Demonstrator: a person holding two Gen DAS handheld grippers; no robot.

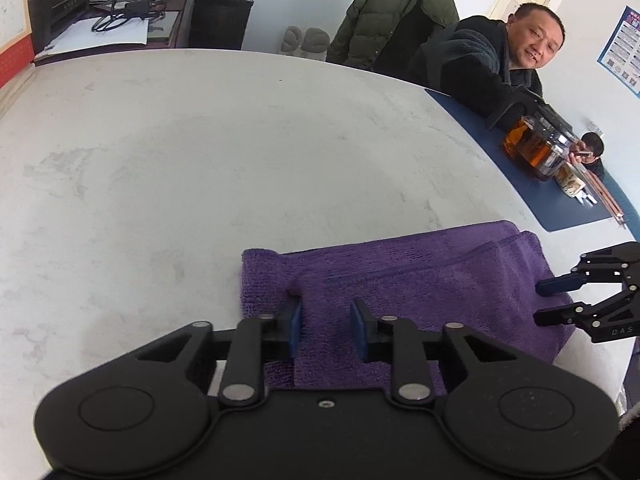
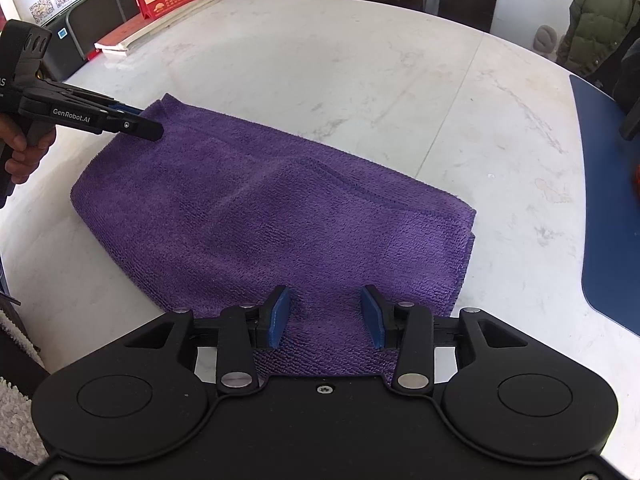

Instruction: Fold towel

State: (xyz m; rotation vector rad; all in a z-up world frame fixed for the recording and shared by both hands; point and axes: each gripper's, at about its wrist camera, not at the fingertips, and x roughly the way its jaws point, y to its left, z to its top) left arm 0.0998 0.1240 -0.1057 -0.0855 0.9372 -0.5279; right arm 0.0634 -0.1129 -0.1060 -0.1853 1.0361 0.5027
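Purple terry-cloth towel (image 2: pixel 272 216), already folded into layers, lying flat near the front edge of a pale marbled counter (image 2: pixel 360 72). Left claw (image 2: pixel 154 126) nearly closed at the towel's far-left corner; grip uncertain. Right claw (image 2: pixel 326 316) half open, empty, above the near edge. Best practice: pinch all layers squarely, lift both corners together, keep edges aligned.

Folded purple towel (image 2: pixel 276 216) on pale table (image 2: pixel 360 60), right gripper (image 2: pixel 326 316) jaws apart over near edge
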